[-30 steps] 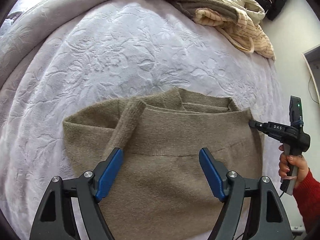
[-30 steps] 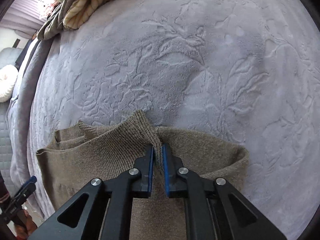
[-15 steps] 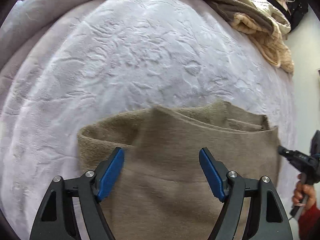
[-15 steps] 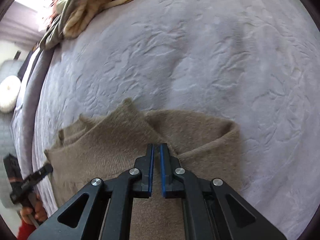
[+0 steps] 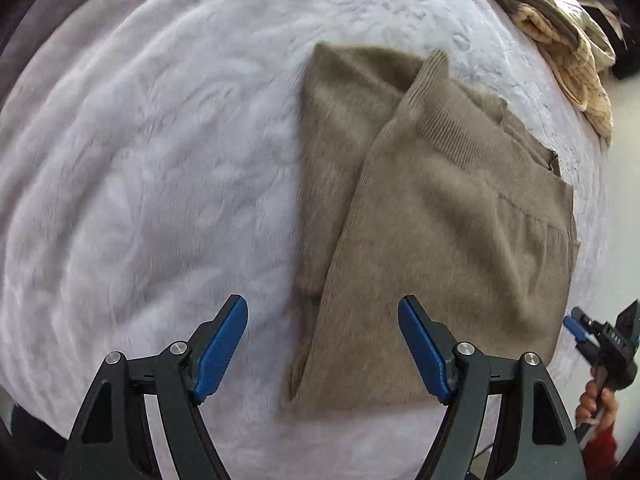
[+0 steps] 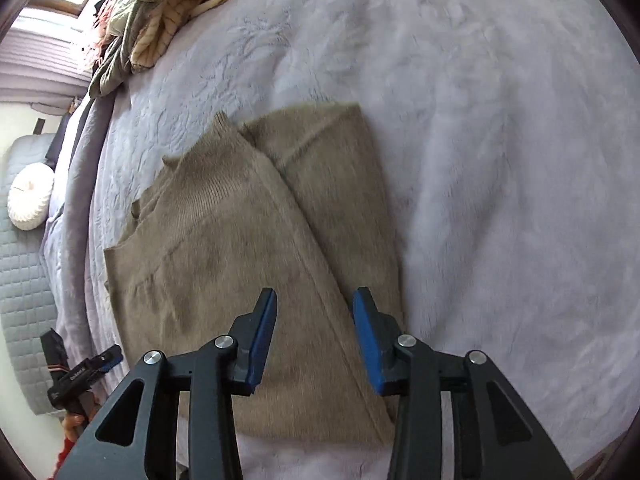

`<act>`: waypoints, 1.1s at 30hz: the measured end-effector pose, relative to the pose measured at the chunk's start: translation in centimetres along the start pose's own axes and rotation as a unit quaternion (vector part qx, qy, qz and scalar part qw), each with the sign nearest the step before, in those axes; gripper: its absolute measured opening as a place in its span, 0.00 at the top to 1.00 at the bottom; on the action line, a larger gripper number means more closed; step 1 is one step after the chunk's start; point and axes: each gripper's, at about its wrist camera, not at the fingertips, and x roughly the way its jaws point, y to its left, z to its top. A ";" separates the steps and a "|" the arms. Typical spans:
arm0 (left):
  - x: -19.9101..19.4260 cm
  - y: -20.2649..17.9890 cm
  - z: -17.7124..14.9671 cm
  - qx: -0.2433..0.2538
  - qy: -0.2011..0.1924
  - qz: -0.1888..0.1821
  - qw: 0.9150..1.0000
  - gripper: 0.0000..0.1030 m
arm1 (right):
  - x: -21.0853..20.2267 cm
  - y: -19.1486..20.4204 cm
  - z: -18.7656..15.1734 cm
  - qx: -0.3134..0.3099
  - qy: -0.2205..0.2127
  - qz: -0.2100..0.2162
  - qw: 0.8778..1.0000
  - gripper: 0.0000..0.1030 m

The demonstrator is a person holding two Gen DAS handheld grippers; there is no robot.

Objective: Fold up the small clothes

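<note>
Sweater (image 5: 432,240), olive-brown knit, lies folded flat on the pale embossed bedspread (image 5: 140,160), one ribbed sleeve laid diagonally across its body. Left gripper (image 5: 322,344) hangs over the sweater's near edge, jaws wide apart, nothing held. Right gripper (image 6: 314,336) over the sleeve fold, jaws opening, pads off the fabric. Heaped clothes (image 6: 160,12) at bedspread's far edge.

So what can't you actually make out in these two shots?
- Brown sweater: its near hem, left wrist view, hidden behind the left gripper.
- Heap of clothes: right wrist view, cut off by the top edge.
- Right gripper, jaws opening: whether its pads touch the knit, blurred.
- Bedspread pattern: motion-blurred.
</note>
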 end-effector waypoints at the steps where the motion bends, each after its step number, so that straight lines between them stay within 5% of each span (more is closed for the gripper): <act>1: 0.4 0.7 -1.0 -0.019 0.009 -0.008 1.000 0.24 | 0.2 -0.5 -1.0 0.018 0.004 0.009 1.000 0.58; 5: 2.4 2.7 -4.4 -0.098 0.031 -0.062 0.993 0.24 | -0.1 -4.2 -5.6 0.114 -0.003 0.061 0.992 0.51; 12: 3.5 2.9 -5.6 -0.157 -0.004 -0.103 0.982 0.24 | 1.7 -8.1 -8.5 0.226 -0.027 0.146 0.963 0.47; 14: 3.7 2.9 -5.5 -0.174 -0.013 -0.101 0.979 0.33 | 2.9 -8.5 -8.2 0.254 -0.026 0.172 0.952 0.48; 15: 3.6 3.1 -5.8 -0.177 -0.021 -0.101 0.979 0.58 | 3.3 -8.4 -8.0 0.264 -0.017 0.167 0.950 0.54; 16: 3.5 3.2 -6.0 -0.173 -0.023 -0.110 0.978 0.79 | 3.4 -8.1 -7.6 0.261 -0.011 0.155 0.953 0.78; 17: 3.1 3.3 -6.3 -0.169 -0.027 -0.131 0.977 0.80 | 3.2 -7.5 -7.2 0.247 -0.010 0.149 0.957 0.86; 23: 0.3 3.2 -7.7 -0.087 -0.071 -0.099 0.989 0.80 | 0.5 -4.3 -6.2 0.114 -0.019 0.085 0.990 0.88; 29: 2.6 5.2 -8.2 -0.088 -0.067 -0.083 0.990 0.80 | 3.7 -5.5 -6.0 0.090 0.008 0.034 0.995 0.88; 33: 1.0 5.9 -9.6 -0.057 -0.077 -0.038 0.995 0.79 | 2.9 -4.1 -5.9 0.053 0.010 -0.004 0.999 0.86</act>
